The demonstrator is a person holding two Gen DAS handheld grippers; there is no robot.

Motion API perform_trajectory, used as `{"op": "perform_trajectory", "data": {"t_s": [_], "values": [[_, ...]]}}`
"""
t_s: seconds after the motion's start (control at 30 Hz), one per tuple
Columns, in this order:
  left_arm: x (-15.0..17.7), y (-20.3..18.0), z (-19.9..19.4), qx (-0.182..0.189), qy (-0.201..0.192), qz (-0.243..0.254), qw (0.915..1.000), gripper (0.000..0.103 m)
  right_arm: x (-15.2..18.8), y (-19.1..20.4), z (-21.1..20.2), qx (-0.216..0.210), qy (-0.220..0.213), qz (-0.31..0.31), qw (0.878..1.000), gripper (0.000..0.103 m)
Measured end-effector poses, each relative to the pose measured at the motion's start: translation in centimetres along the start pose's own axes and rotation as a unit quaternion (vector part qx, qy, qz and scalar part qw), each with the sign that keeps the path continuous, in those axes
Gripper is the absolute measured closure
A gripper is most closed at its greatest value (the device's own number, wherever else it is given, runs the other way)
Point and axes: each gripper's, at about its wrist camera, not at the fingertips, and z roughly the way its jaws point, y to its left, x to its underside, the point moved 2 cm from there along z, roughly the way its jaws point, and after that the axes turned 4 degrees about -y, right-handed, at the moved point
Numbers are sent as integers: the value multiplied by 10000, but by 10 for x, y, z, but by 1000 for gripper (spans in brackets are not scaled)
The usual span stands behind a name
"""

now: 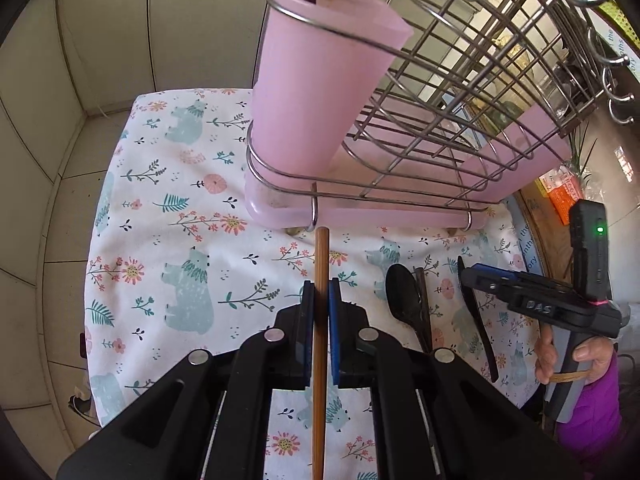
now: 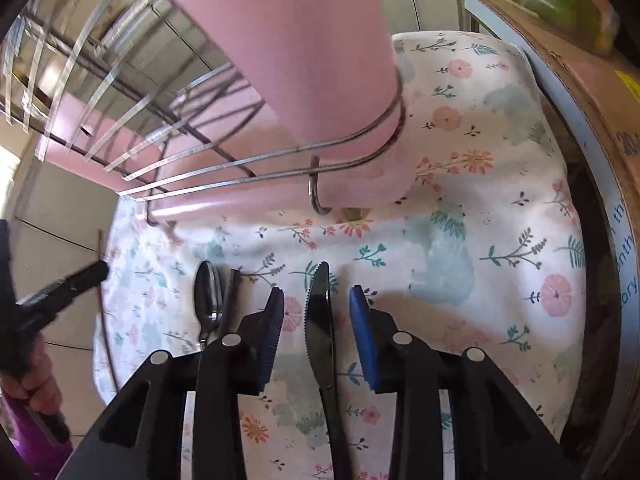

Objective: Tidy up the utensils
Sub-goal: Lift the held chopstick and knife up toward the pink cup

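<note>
My left gripper (image 1: 321,300) is shut on a brown wooden chopstick (image 1: 320,264) that points at the base of the wire rack (image 1: 460,80). The pink utensil cup (image 1: 316,80) in the rack holds two sticks. A black spoon (image 1: 404,296), a dark chopstick (image 1: 423,300) and a black serrated knife (image 1: 476,320) lie on the floral cloth (image 1: 180,220). My right gripper (image 2: 316,300) is open, its jaws on either side of the knife (image 2: 320,320), low over the cloth (image 2: 480,220). The spoon (image 2: 209,300) lies left of it.
The rack's pink drip tray (image 1: 520,168) sits under the wires. Hooks (image 1: 616,92) hang at the rack's right end. A cardboard box (image 2: 592,80) stands on the right of the cloth. Tiled wall and floor lie beyond the cloth's left edge.
</note>
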Motion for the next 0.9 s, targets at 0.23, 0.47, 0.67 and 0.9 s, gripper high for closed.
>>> {"op": "perform_trajectory", "data": {"t_s": [0.23,0.47,0.67,0.9], "values": [[1,2,-13,156,-183,-92,9997,97,-1,9,6,361,-128,-190,9991,90],[1,5,-46,202,-800,-124,9965,97,10,1,-40,-264,-980,118,9948,90],[6,2,-84,250,-1616,-143,9864,97,22,-1,-84,-600,-1729,268,9827,90],[8,3,-127,308,-2415,-187,9697,97,27,12,-125,-687,-2317,126,9703,90]]}}
